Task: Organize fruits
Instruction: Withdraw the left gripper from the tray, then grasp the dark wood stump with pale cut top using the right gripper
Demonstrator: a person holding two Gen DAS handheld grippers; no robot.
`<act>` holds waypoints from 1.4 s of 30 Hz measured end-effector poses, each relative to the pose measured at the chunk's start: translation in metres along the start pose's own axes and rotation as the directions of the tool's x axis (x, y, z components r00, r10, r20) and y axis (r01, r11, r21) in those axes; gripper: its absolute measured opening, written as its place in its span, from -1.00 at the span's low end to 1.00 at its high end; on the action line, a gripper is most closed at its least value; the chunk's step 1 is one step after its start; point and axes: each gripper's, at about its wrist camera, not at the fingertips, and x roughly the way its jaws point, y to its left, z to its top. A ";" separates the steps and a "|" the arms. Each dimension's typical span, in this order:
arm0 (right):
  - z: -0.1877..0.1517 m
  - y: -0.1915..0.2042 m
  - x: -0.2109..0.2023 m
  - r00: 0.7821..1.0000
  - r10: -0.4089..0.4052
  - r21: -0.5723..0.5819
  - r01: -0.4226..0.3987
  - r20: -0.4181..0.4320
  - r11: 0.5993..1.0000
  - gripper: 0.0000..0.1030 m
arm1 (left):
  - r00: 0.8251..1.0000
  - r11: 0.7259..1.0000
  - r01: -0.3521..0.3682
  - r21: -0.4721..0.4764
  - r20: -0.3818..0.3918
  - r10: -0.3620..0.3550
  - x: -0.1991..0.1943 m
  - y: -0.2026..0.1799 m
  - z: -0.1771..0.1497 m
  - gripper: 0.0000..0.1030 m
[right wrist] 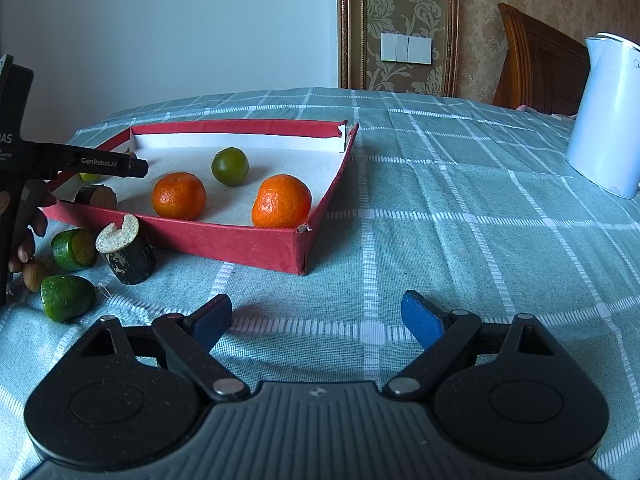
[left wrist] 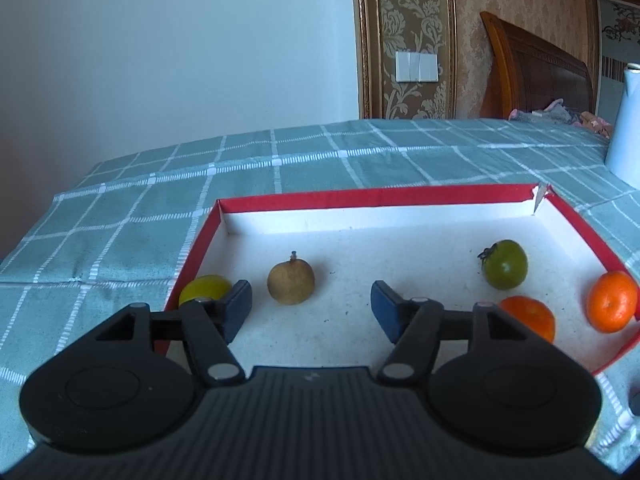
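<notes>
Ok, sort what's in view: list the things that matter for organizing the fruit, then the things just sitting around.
Part of the job:
red tray
two oranges
green tomato
brown longan-like fruit
yellow-green fruit
green pieces and dark cane-like chunks beside the tray
left gripper, open

Just lying about:
white kettle
checked tablecloth
wall switch

Two oranges (right wrist: 179, 196) (right wrist: 281, 201), one green tomato (right wrist: 229, 165), one red tray (right wrist: 248, 240), one kettle (right wrist: 604, 116).

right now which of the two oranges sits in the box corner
The orange on the right in the right wrist view, against the red box near corner; the other orange sits mid-floor.
</notes>
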 end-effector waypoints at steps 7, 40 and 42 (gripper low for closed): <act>0.000 0.000 0.000 1.000 0.000 0.000 0.000 0.000 1.000 0.79 | 0.996 0.999 -0.037 0.034 0.077 0.034 -0.037 -0.003 -0.010 0.49; 0.010 0.064 -0.006 0.962 0.267 0.019 -0.269 0.052 0.963 0.38 | 0.994 0.935 -0.102 -0.339 -0.062 0.086 -0.085 0.098 -0.076 0.88; 0.012 0.073 -0.004 0.961 0.272 0.005 -0.272 0.051 0.962 0.33 | 0.994 0.937 -0.103 -0.334 -0.066 0.086 -0.084 0.098 -0.076 0.91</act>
